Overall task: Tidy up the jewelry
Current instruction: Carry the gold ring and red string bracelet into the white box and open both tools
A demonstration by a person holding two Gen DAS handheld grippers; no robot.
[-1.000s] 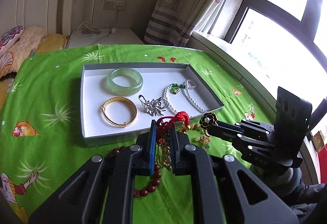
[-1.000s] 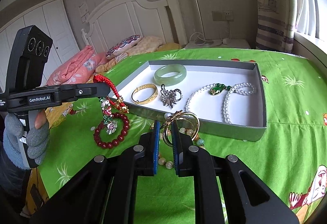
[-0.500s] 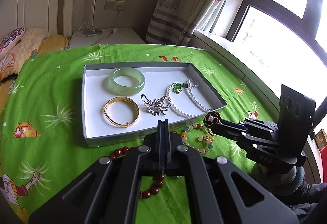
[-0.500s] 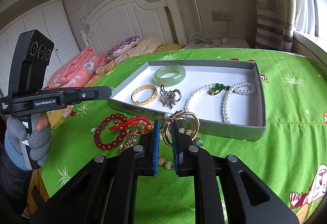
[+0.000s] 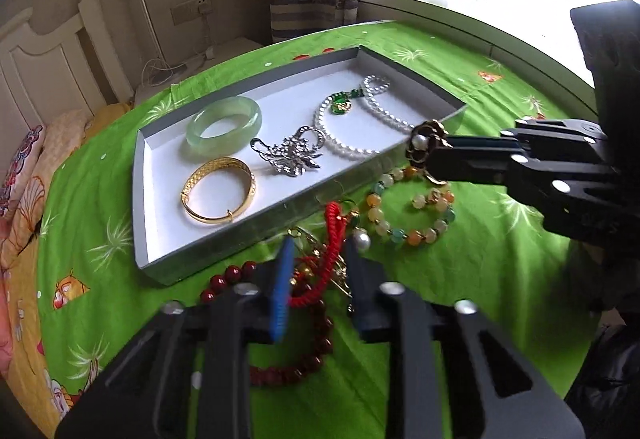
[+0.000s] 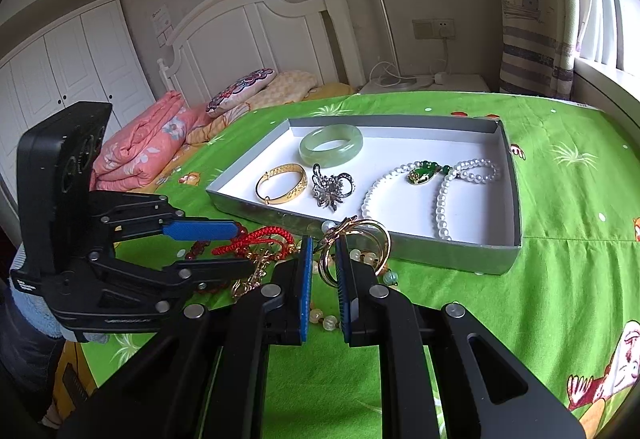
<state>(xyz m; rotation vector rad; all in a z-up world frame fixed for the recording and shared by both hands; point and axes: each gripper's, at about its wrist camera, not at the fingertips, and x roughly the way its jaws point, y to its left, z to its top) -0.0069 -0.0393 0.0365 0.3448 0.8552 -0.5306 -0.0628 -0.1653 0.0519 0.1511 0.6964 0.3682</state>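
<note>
My left gripper (image 5: 320,251) stands open low over the green cloth, its fingers on either side of a red knotted cord charm (image 5: 332,239) that lies across a dark red bead bracelet (image 5: 288,371). The right wrist view shows the same left gripper (image 6: 240,247), jaws apart beside the red cord (image 6: 256,239). My right gripper (image 6: 324,243) is shut on a gold hoop ornament (image 6: 368,239), whose black flower with a pearl (image 5: 426,145) shows at its tip. Both hover just in front of the grey tray (image 5: 224,239).
The tray (image 6: 440,251) holds a jade bangle (image 6: 332,145), a gold bangle (image 6: 282,183), a silver brooch (image 6: 332,189) and a pearl necklace (image 6: 440,191). A pastel bead bracelet (image 5: 412,215) lies under the right gripper. Pillows, a headboard and a window surround the cloth.
The left gripper let the red cord charm fall onto the cloth, shut empty, then sank, rolled and opened around the cord. The right gripper kept still with its hoop.
</note>
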